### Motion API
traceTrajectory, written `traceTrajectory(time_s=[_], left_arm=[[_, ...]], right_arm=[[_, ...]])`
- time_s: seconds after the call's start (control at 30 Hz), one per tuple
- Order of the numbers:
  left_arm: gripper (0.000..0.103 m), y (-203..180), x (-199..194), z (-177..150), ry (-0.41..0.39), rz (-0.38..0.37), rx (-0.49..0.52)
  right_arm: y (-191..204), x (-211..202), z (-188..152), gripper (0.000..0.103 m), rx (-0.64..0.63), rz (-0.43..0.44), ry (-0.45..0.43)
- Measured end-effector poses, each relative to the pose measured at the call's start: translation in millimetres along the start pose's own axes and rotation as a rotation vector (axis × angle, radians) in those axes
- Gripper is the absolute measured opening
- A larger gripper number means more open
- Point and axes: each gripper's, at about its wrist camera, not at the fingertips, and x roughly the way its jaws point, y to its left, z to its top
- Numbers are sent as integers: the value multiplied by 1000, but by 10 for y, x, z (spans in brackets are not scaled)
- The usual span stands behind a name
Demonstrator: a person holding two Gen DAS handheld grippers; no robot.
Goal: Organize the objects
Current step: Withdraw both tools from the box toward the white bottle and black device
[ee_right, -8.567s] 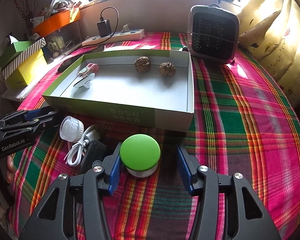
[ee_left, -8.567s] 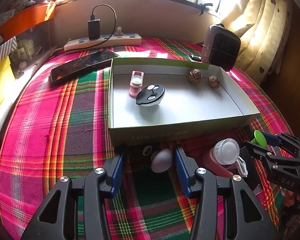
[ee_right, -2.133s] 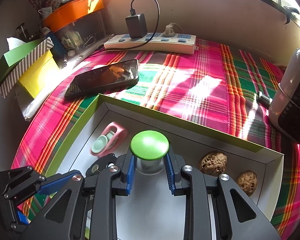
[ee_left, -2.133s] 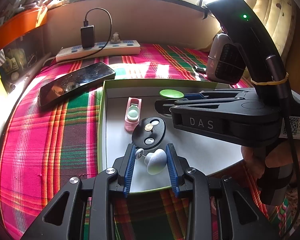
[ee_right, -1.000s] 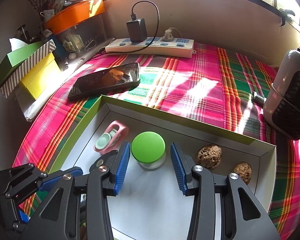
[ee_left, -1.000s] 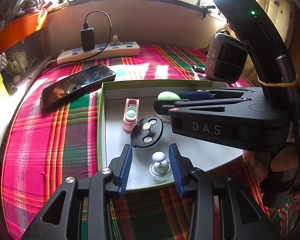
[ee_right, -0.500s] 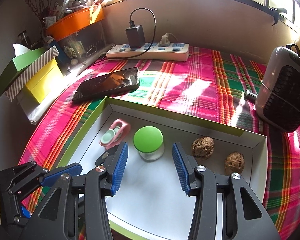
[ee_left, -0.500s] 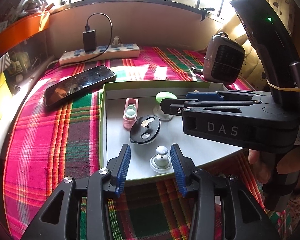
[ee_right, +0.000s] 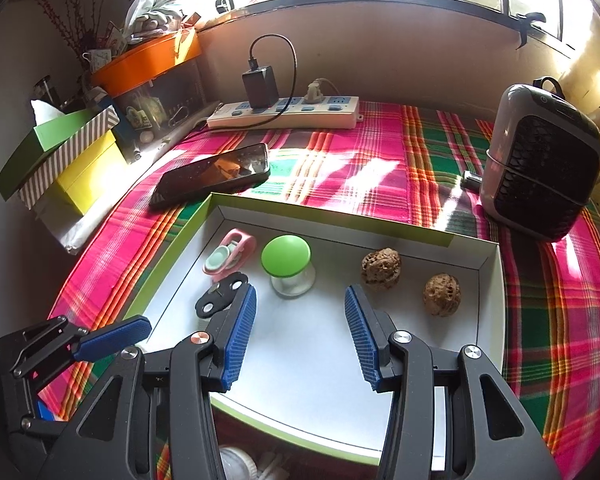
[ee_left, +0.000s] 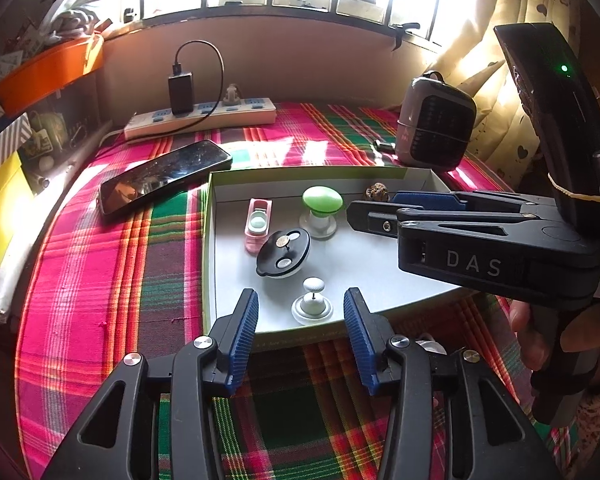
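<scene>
- In the left wrist view the right gripper (ee_left: 374, 210) hides all but a bit of one walnut (ee_left: 377, 191) from us.
- We see the black lid (ee_right: 219, 295) partly covered by a right finger (ee_right: 240, 330).
- We cannot identify the white things (ee_right: 236, 462) cut off at the bottom edge.

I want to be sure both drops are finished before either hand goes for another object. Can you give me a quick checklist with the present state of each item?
1. Left gripper free of the white knob: ok; its jaws are opening, the knob stands between them untouched.
2. Right gripper free of the green-topped piece: ok; open, the piece stands beyond the fingertips.
3. Both pieces upright inside the box: ok.
4. Earlier contents in the box, pink clip, black lid, two walnuts: ok.
5. Objects left outside the box: not ok; something white shows below the near wall.
6. What that white thing is: cannot tell.
</scene>
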Motion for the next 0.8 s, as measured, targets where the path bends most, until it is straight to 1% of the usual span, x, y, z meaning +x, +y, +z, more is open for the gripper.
traceTrajectory(time_s=[0.27, 0.37, 0.47, 0.63, 0.8], left_arm=[[43, -24, -135, -56, -17, 11, 4], [43, -28, -183, -79, -22, 11, -1], [43, -35, -235, -99, -32, 4, -7], [43, -66, -278, -142, -35, -7, -6], [43, -82, -288, -213, -29, -22, -14]], right_arm=[[-40, -203, -122, 48, 28, -16, -42], [-52, -289, -174, 48, 37, -36, -58], [-70, -404, -231, 48, 49, -56, -87], [-148, -581, -338, 48, 81, -63, -120], [-197, -704, -478, 48, 94, -89, -132]])
